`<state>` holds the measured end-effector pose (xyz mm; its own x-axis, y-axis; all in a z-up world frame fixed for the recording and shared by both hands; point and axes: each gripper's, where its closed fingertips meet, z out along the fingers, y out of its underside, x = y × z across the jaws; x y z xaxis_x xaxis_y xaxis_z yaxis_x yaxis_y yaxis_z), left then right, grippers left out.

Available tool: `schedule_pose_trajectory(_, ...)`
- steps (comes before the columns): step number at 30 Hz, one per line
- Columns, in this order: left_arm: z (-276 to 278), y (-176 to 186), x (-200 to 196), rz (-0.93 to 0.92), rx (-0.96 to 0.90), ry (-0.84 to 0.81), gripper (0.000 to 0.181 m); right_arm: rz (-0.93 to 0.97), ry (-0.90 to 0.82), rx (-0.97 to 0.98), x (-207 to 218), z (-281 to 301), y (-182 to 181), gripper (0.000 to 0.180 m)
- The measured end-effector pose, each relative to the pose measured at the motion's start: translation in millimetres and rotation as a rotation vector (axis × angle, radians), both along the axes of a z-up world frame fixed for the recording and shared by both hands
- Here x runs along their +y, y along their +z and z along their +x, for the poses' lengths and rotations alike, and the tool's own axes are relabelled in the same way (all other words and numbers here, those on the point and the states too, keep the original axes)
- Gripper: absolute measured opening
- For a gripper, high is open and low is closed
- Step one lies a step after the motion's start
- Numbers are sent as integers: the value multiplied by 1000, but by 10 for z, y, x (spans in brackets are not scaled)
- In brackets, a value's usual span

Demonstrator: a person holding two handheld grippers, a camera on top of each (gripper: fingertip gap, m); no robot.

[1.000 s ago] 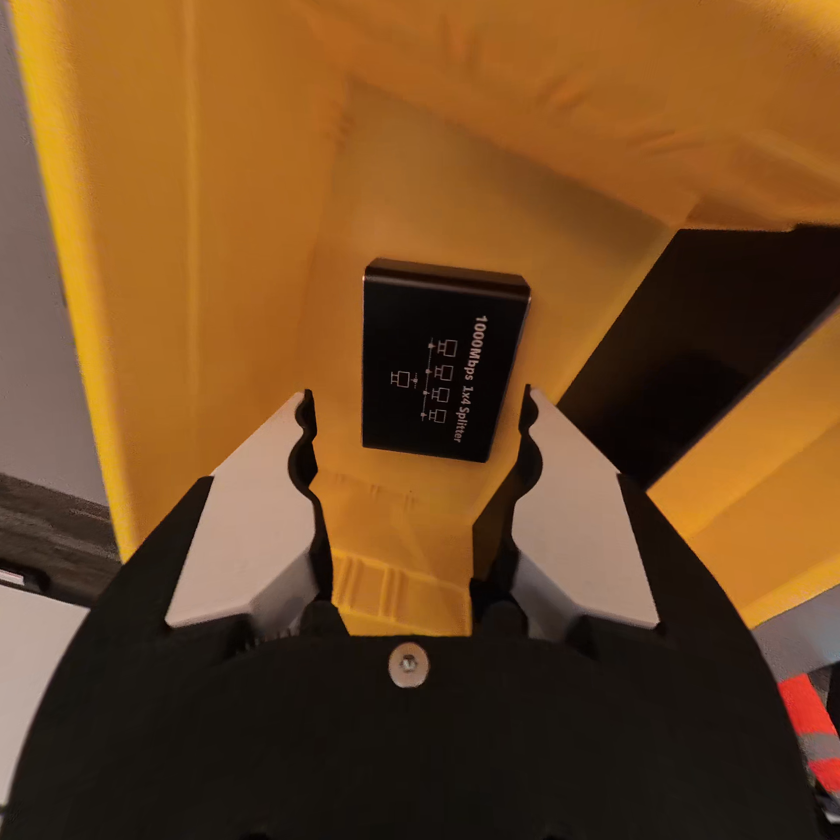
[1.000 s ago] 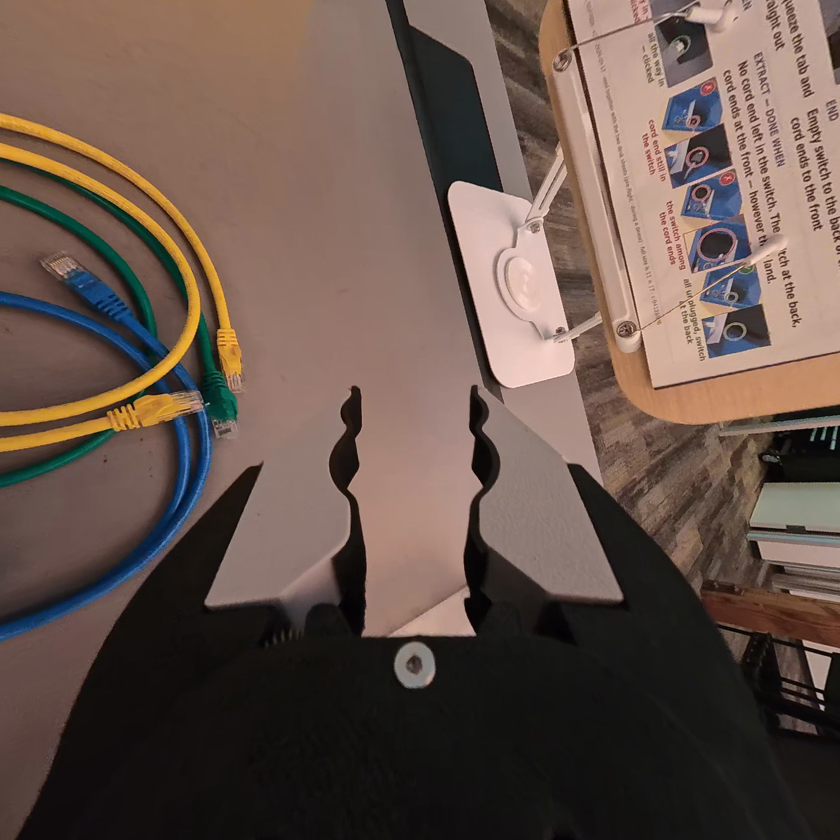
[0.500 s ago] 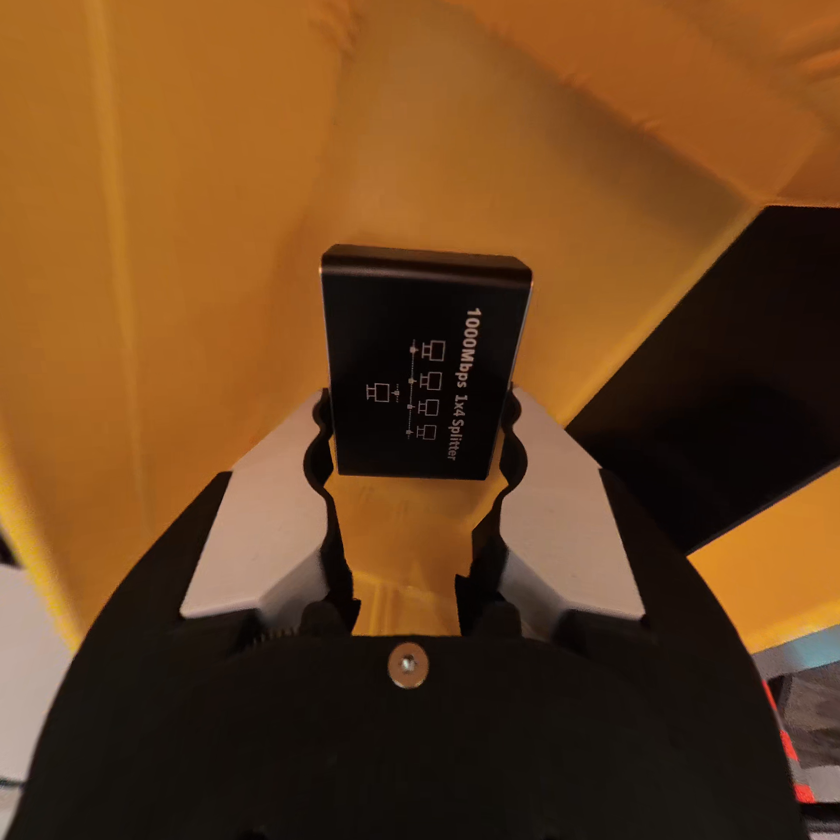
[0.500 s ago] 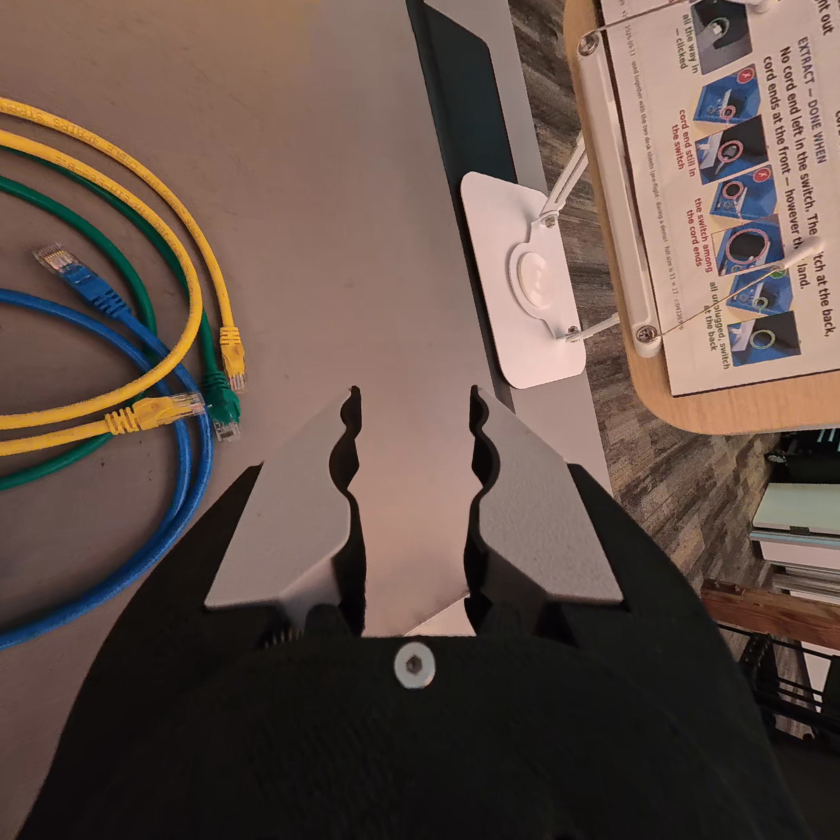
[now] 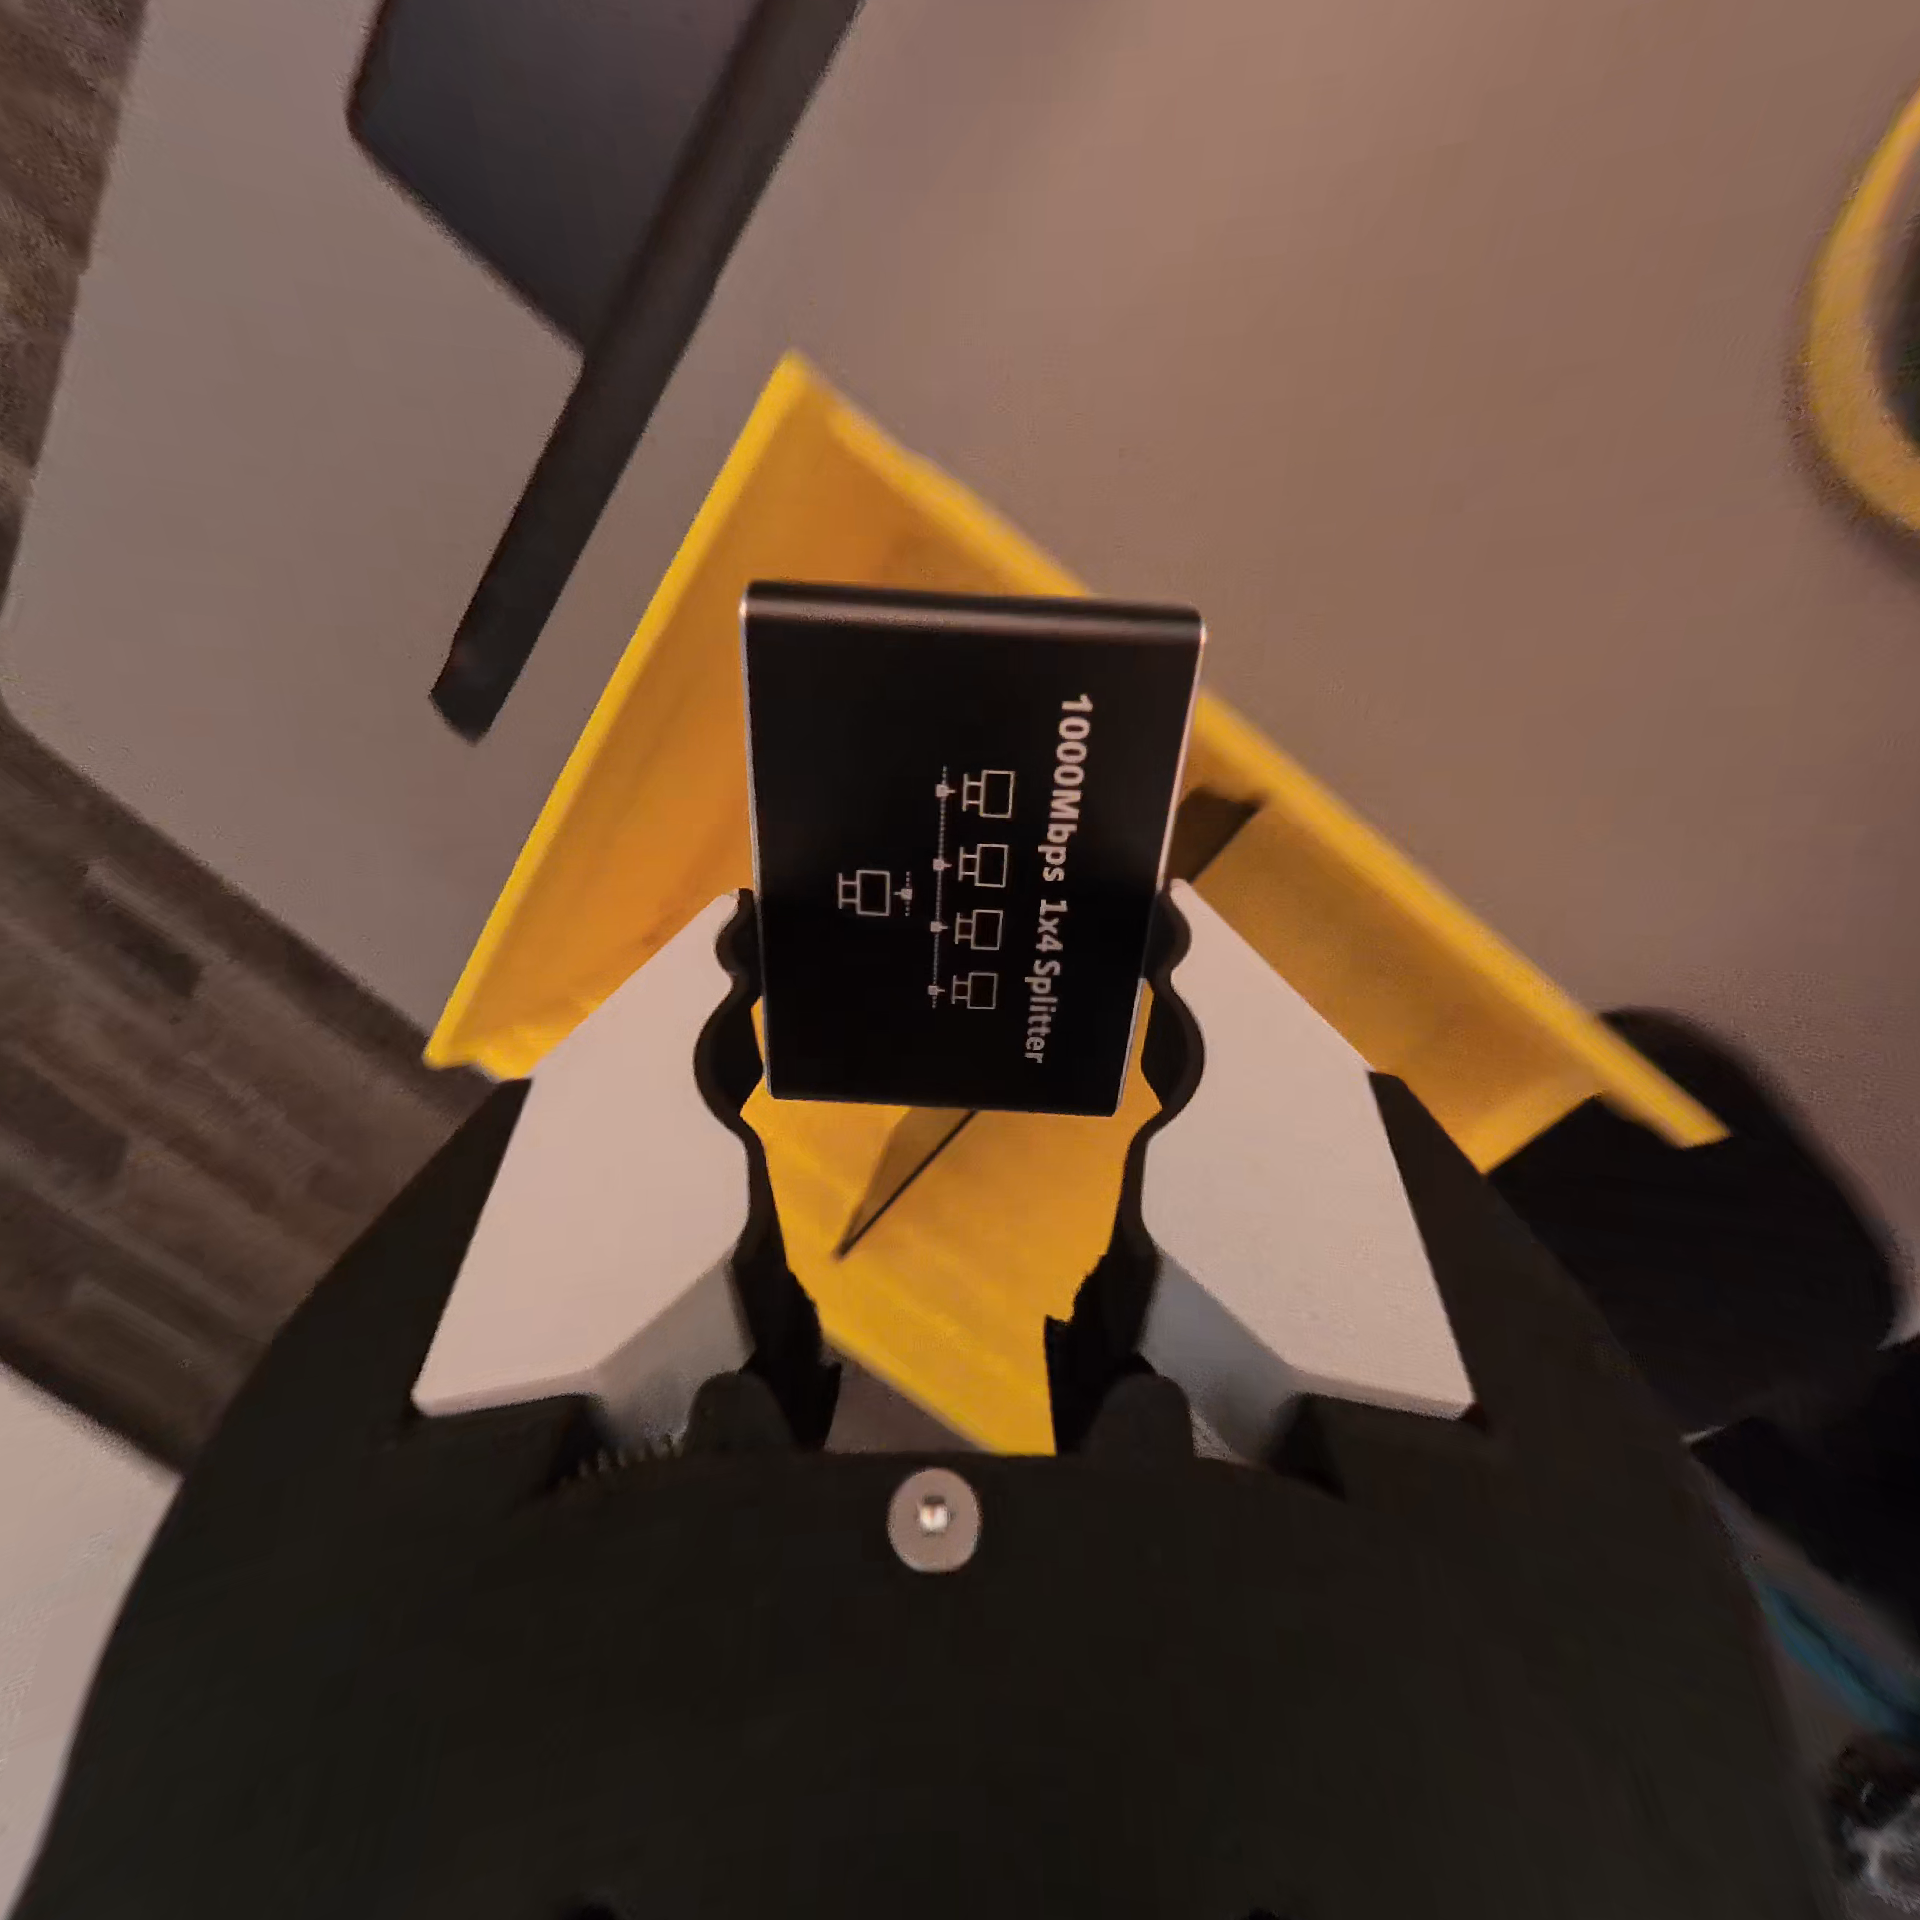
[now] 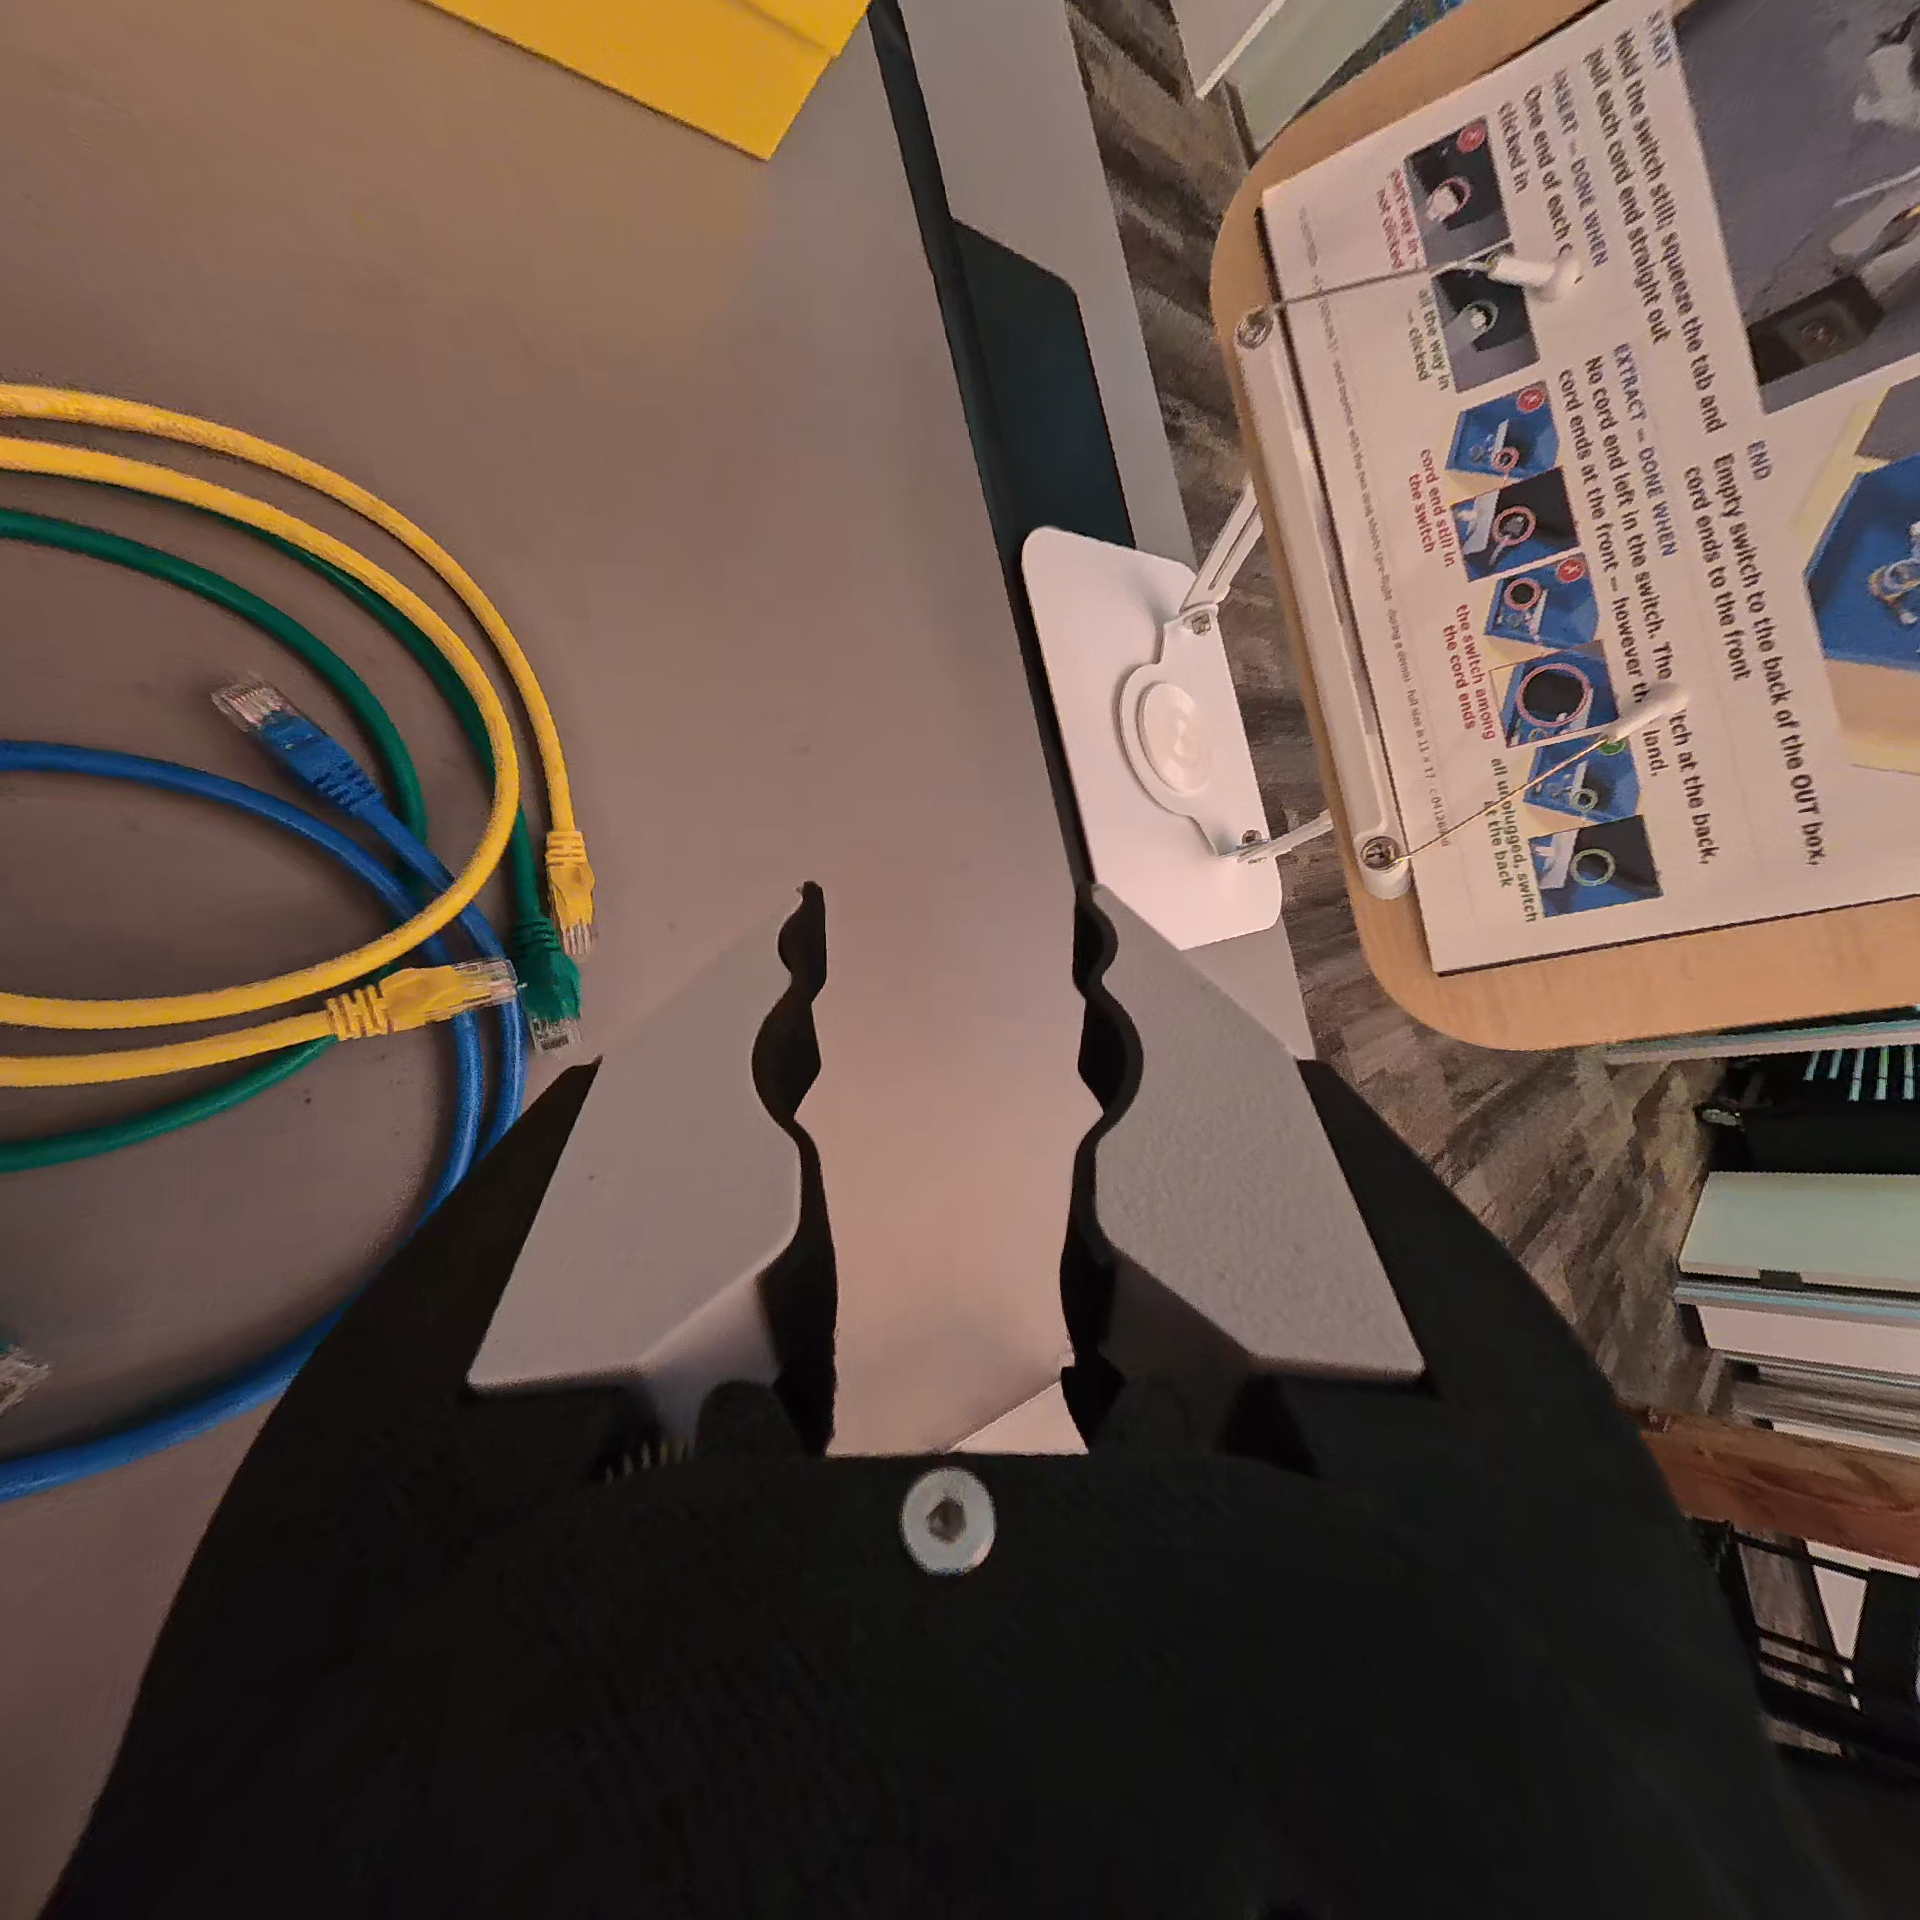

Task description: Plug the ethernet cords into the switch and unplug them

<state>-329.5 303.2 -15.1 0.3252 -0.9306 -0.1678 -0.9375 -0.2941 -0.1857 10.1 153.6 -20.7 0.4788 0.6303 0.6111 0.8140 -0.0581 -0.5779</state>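
My left gripper point(image 5: 951, 914) is shut on the black switch point(image 5: 966, 831), a flat box with white markings, and holds it in the air above the yellow bin point(image 5: 665, 821). My right gripper point(image 6: 945, 904) is open and empty over the grey table point(image 6: 675, 468). To its left lie the ethernet cords: two yellow cords point(image 6: 457, 623), a green cord point(image 6: 312, 644) and a blue cord point(image 6: 457, 1049), all loose with free plugs. The yellow plug point(image 6: 447, 992) and green plug point(image 6: 551, 987) lie nearest my right gripper's left finger. The switch's ports are hidden.
A corner of the yellow bin point(image 6: 686, 62) shows at the top of the right wrist view. A white stand base point(image 6: 1153, 727) sits at the table's right edge and holds a wooden board with a printed instruction sheet point(image 6: 1558, 540). Shelves with stacked items point(image 6: 1808, 1278) stand beyond. Spacing between my two grippers at the tips: around 35 cm.
My left gripper closed on the switch inside the yellow bin and lifted it out, well above the bin. My right gripper stayed open and drifted slightly back over the table.
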Motion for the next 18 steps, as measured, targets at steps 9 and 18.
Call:
schedule_pose_trajectory(9,1639,-242,-1141,-115,-301,-62,74,30,32,28,-188,-55,223,48)
schedule_pose_trajectory(18,1646,-1218,-1032,-155,-80,80,74,-26,71,36,-354,-46,226,49)
